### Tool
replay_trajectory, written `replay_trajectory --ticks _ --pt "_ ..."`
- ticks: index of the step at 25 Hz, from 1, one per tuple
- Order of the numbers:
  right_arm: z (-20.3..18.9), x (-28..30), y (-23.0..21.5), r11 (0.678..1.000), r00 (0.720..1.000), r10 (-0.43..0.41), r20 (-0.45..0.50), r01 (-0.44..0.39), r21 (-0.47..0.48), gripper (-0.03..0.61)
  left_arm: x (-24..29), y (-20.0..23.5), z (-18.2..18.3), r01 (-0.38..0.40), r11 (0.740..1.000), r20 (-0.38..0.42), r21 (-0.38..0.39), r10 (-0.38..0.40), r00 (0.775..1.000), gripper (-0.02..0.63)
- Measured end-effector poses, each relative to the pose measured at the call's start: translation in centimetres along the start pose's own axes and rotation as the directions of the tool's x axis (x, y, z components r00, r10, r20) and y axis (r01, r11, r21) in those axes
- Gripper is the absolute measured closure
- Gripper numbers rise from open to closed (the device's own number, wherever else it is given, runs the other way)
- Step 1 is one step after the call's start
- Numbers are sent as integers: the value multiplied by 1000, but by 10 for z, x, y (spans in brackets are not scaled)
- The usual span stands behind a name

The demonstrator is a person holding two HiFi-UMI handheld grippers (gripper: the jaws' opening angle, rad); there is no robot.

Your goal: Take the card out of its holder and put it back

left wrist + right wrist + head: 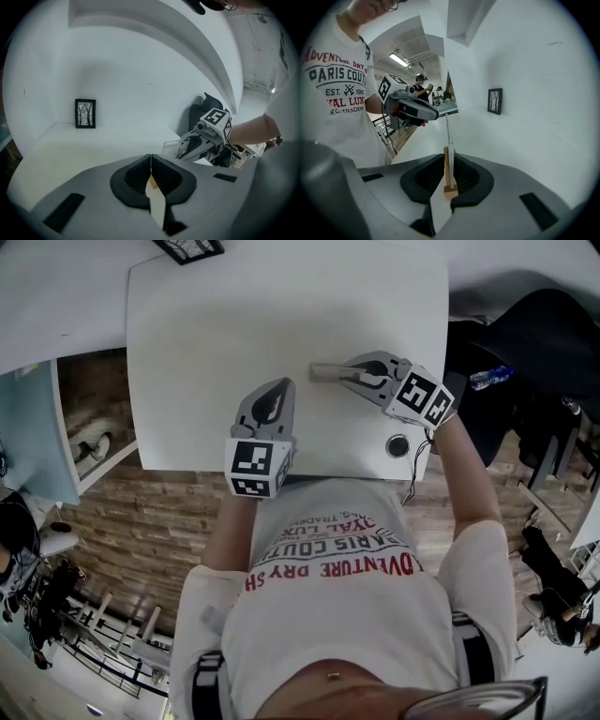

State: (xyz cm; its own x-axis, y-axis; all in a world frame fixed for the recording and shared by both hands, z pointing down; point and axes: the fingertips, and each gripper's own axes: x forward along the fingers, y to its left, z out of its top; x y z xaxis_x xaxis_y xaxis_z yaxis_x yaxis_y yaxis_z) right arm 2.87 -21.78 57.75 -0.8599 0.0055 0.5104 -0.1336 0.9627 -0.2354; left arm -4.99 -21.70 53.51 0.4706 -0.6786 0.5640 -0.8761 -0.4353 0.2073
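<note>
Head view: over the white table (234, 315), the left gripper (279, 386) is near but apart from the right gripper (349, 377), which carries the card (326, 372).
Left gripper view: jaws together, nothing between them.
Right gripper view: jaws clamped on the wooden holder (447, 174), with the card seated in it edge-on.

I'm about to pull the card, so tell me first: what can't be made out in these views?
- Print on the card: edge-on in the right gripper view, small and partly covered by the right gripper in the head view.
- How deep it sits in the wooden holder: the pads cover the slot.
- Round fitting in the table: too small in the head view to identify.
</note>
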Motion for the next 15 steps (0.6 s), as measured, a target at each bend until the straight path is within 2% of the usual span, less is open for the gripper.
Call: replay_trajectory --ticks 6,15 --pt "-1 -3 1 997 997 78 -14 -78 -27 535 5 -3 -2 8 1000 -17 9 -7 1000 589" --pt "3 -2 -1 990 992 124 -36 -126 -62 541 6 4 -1 -1 1000 -19 26 2 1000 589"
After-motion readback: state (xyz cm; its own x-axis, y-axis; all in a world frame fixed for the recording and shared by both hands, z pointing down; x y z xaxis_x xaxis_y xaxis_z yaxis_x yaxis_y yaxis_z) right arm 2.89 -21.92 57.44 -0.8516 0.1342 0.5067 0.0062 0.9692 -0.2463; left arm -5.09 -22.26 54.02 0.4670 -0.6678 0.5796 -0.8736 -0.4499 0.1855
